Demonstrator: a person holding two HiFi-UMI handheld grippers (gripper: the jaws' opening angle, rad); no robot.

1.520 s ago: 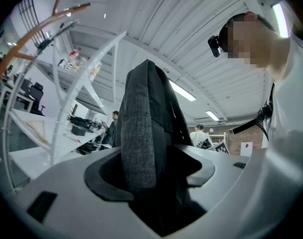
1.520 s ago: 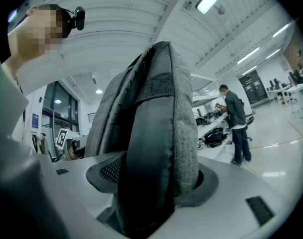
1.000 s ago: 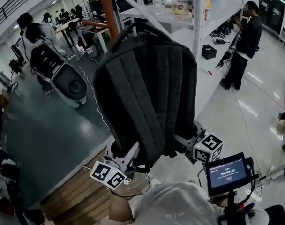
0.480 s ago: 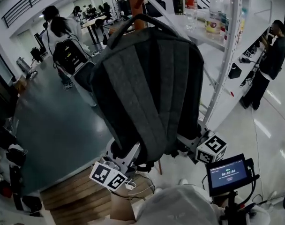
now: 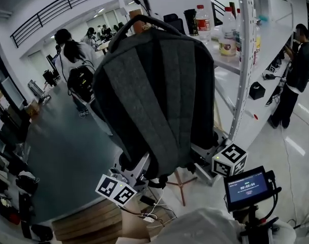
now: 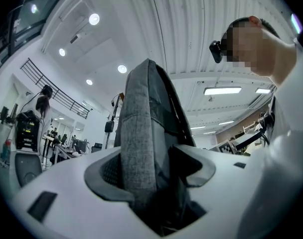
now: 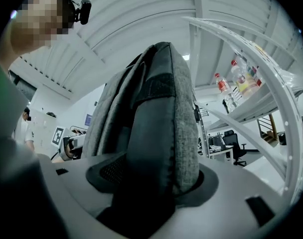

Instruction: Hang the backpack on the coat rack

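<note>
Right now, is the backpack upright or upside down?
Upright: the backpack has its top handle pointing up, while the left gripper and right gripper clamp its bottom edge.

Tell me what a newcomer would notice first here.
A dark grey backpack fills the middle of the head view, held upright and high. The left gripper and right gripper are shut on its lower sides, one on each side. Behind it to the right stands a white shelf with bottles.
</note>
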